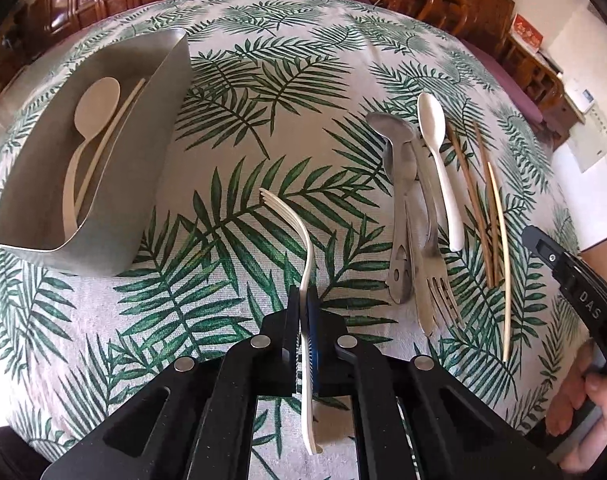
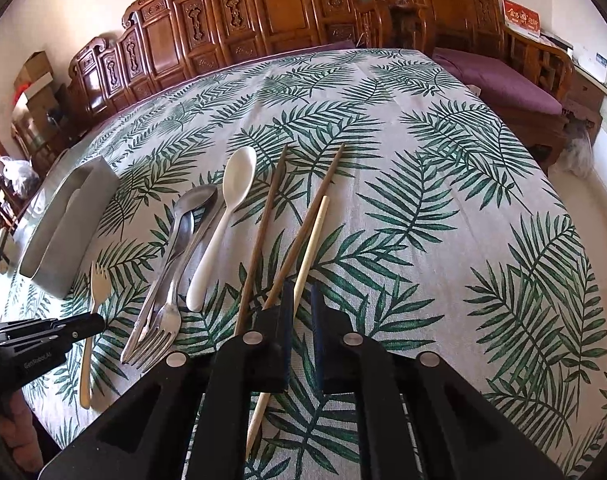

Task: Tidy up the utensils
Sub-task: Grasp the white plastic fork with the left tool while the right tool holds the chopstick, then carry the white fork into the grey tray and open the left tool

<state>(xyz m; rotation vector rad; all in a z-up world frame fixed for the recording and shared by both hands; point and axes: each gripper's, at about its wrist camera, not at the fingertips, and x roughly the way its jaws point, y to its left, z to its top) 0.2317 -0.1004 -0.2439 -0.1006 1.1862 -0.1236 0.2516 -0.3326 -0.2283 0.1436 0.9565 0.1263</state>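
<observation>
Tabletop (image 1: 287,128) under a palm-leaf print cloth carries everything. Grey oblong metal caddy (image 1: 143,168) sits at approx 10 o'clock in the left wrist view, already holding a cream plastic spoon (image 1: 97,104) and a cream chopstick (image 1: 115,128).

Step in hand, as I judge it: carrying one utensil to the caddy. Left gripper (image 1: 303,320) has its fingers pinched on a cream plastic fork (image 1: 303,248), gripped mid-handle, tines pointing to 12 o'clock and clear of the caddy, handle end trailing back toward 6. Next move calls for swinging toward 10 o'clock, getting the tines over the rim, then letting go w/o clipping the wall.

Unsorted pile lies at 2 o'clock: steel spoons and a steel fork (image 1: 435,272) overlapping, a white plastic spoon (image 1: 439,160) just beside, two brown wooden chopsticks (image 1: 473,200) next.

Right gripper (image 2: 302,304) hangs over a single cream chopstick (image 2: 303,276); fingers slightly parted, the stick running between them. Whether the pads touch it isn't clear, prob. not yet.
</observation>
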